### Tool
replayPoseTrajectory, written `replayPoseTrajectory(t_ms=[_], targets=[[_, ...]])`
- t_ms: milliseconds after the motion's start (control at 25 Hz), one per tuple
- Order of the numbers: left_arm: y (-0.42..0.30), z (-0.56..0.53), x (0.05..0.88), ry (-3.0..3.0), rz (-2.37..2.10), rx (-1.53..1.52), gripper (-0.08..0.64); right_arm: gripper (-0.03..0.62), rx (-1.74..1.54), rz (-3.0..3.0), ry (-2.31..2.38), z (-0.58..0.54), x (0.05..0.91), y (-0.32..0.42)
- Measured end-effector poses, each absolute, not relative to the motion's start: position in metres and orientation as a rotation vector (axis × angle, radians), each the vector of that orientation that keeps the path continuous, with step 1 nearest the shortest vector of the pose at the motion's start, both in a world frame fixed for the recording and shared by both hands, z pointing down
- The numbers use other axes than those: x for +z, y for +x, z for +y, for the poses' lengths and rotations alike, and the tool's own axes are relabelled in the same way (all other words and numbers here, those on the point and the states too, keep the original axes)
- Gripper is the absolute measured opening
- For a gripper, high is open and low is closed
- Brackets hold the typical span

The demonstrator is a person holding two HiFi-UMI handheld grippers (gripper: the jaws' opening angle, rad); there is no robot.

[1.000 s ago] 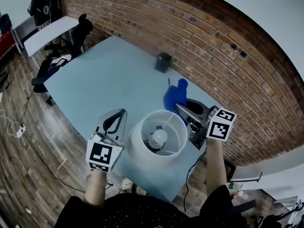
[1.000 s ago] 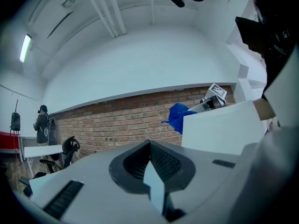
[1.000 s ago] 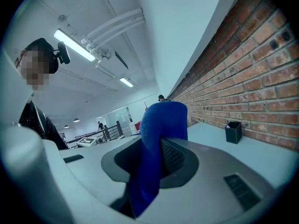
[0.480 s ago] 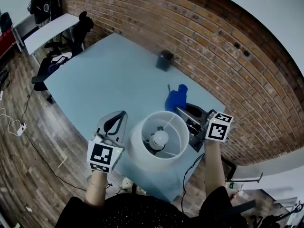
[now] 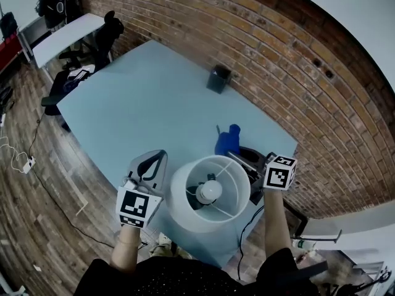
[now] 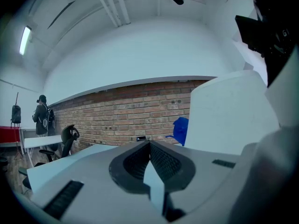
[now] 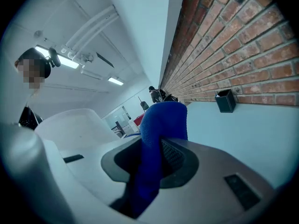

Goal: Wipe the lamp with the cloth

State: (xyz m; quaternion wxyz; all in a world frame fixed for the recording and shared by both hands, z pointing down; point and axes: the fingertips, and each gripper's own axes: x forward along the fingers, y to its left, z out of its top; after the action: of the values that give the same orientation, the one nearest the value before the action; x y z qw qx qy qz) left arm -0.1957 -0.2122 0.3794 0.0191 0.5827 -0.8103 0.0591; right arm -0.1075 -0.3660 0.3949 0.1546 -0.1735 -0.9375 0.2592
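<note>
A white lamp [image 5: 210,193] with a round shade and a bare bulb stands at the near edge of the pale blue table [image 5: 148,103]. My right gripper [image 5: 234,155] is at the shade's far right side, shut on a blue cloth [image 5: 227,142] that sticks up past its jaws. The same blue cloth [image 7: 156,139] fills the right gripper view, with the lampshade [image 7: 74,125] to its left. My left gripper [image 5: 154,160] hangs just left of the shade, shut with nothing in it. The lampshade [image 6: 229,115] and the cloth [image 6: 181,129] also show in the left gripper view.
A small black box [image 5: 218,79] stands on the table by the brick wall [image 5: 278,48]. A white desk [image 5: 62,36], office chairs and a standing person [image 5: 52,2] are at the far left. A cable [image 5: 18,159] lies on the wooden floor.
The right gripper and blue cloth have drawn back toward me along the shade's far right side, so less cloth shows. The left gripper has barely moved.
</note>
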Motion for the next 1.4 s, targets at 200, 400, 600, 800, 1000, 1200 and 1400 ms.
replayPoseTrajectory(t_ms=[200,400,600,800,1000,1200,1400], targets=[[-0.199,-0.212,0.385,1.796,-2.52,0.183,0.009,0.094,0.737,-2.637,-0.465,-0.375,0.423,-0.11],[-0.204,-0.206,0.377,1.793,-2.548,0.176,0.009,0.094,0.795,-2.618,-0.513,-0.382,0.415,-0.124],[-0.203,-0.206,0.343,1.849,-2.603,0.157,0.009,0.094,0.734,-2.667,-0.773,-0.367,0.342,-0.145],[-0.203,-0.201,0.313,1.884,-2.659,0.124,0.009,0.094,0.675,-2.64,-1.071,-0.335,0.274,-0.157],[-0.206,-0.191,0.303,1.87,-2.703,0.119,0.009,0.094,0.602,-2.47,-1.365,-0.297,0.24,-0.16],[-0.21,-0.179,0.309,1.827,-2.719,0.117,0.009,0.094,0.53,-2.28,-1.499,-0.269,0.251,-0.161],[-0.213,-0.169,0.314,1.793,-2.725,0.117,0.009,0.094,0.456,-2.172,-1.536,-0.256,0.274,-0.163]])
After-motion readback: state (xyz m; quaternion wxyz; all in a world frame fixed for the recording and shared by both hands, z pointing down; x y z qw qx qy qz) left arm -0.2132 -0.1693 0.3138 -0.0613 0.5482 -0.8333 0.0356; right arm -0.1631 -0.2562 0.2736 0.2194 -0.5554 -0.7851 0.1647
